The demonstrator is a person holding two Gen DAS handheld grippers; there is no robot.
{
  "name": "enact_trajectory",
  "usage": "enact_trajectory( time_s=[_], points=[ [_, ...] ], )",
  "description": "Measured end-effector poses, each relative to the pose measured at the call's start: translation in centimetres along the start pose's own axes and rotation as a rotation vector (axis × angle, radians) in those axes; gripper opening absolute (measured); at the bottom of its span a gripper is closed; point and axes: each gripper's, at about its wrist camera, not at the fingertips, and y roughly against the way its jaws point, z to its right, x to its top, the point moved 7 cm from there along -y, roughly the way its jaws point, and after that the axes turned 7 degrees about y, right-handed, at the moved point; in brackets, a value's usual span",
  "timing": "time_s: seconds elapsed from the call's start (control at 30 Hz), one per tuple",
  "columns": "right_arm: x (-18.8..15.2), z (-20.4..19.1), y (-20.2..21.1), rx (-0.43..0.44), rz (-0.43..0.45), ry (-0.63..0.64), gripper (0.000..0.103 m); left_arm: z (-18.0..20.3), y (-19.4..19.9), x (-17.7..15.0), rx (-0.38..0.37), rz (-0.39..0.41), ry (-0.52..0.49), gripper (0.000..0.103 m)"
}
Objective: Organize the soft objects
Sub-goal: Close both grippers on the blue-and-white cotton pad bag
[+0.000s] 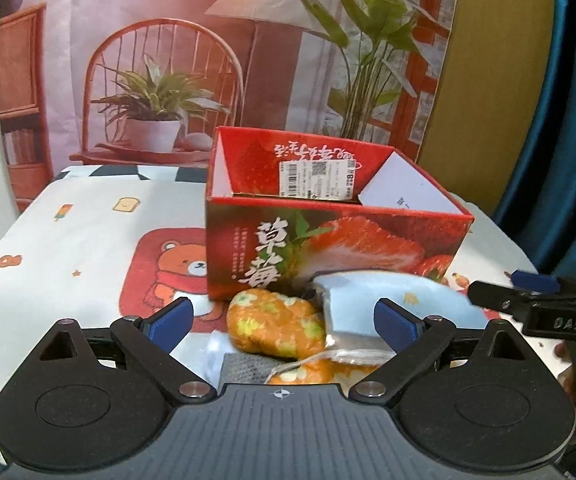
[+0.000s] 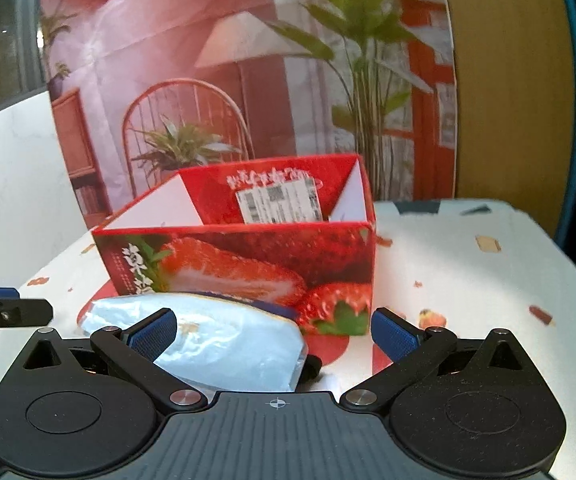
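Note:
A red strawberry-print box (image 1: pixel 328 240) stands open-topped on the table; it also shows in the right wrist view (image 2: pixel 248 256). In front of it lie an orange flowered soft item (image 1: pixel 276 320), a pale blue soft packet (image 1: pixel 392 300) and a grey piece (image 1: pixel 244 368). My left gripper (image 1: pixel 284 320) is open, its fingers either side of the orange item. My right gripper (image 2: pixel 276 332) is open over the pale blue packet (image 2: pixel 216 340), nothing held. The right gripper's tip shows at the right edge of the left wrist view (image 1: pixel 528 300).
The table has a white cloth (image 1: pixel 88 248) with cartoon bear prints. A printed backdrop of a chair, lamp and plants (image 1: pixel 208 60) hangs behind the table. A blue curtain (image 1: pixel 568 120) hangs at the right. The box holds a white card (image 1: pixel 404 192).

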Motion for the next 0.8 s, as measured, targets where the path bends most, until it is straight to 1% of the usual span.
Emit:
enact_trajectory(
  time_s=[0.03,0.1,0.13,0.2,0.27,0.33,0.43,0.47,0.53,0.57,0.6,0.63,0.8],
  points=[
    [0.0,0.1,-0.3,-0.001,-0.005,-0.009,0.103,0.0,-0.4,0.3,-0.006,-0.009,0.008,0.096],
    [0.1,0.4,-1.1,0.002,-0.010,-0.019,0.103,0.3,-1.4,0.7,-0.022,-0.030,0.025,0.088],
    [0.2,0.5,-1.6,0.003,-0.014,-0.020,0.103,0.4,-2.0,0.9,-0.030,-0.043,0.034,0.086],
    [0.2,0.5,-2.8,0.002,-0.024,-0.018,0.102,0.6,-3.4,1.2,-0.050,-0.072,0.052,0.077],
    [0.2,0.6,-4.0,0.011,-0.038,-0.022,0.102,0.9,-4.6,1.3,-0.064,-0.094,0.065,0.072],
    [0.0,0.6,-5.1,0.024,-0.052,-0.037,0.101,1.2,-5.8,1.2,-0.080,-0.116,0.080,0.071],
    [-0.5,0.4,-6.3,0.066,-0.081,-0.066,0.095,1.5,-7.2,0.6,-0.107,-0.154,0.102,0.069],
    [-0.8,0.2,-6.5,0.088,-0.090,-0.068,0.093,1.5,-7.7,0.2,-0.118,-0.170,0.107,0.065],
    [-1.5,-0.3,-6.8,0.120,-0.105,-0.065,0.089,1.6,-8.3,-0.7,-0.135,-0.211,0.115,0.055],
    [-1.9,-0.5,-6.9,0.135,-0.114,-0.065,0.087,1.8,-8.6,-1.2,-0.153,-0.229,0.121,0.047],
    [-2.2,-0.7,-6.9,0.147,-0.120,-0.067,0.086,1.8,-8.7,-1.6,-0.162,-0.239,0.127,0.045],
    [-2.5,-0.9,-6.9,0.162,-0.125,-0.070,0.083,1.8,-8.8,-2.0,-0.163,-0.245,0.136,0.045],
    [-3.5,-1.2,-6.8,0.181,-0.137,-0.059,0.081,1.4,-9.5,-3.3,-0.174,-0.264,0.152,0.045]
  ],
)
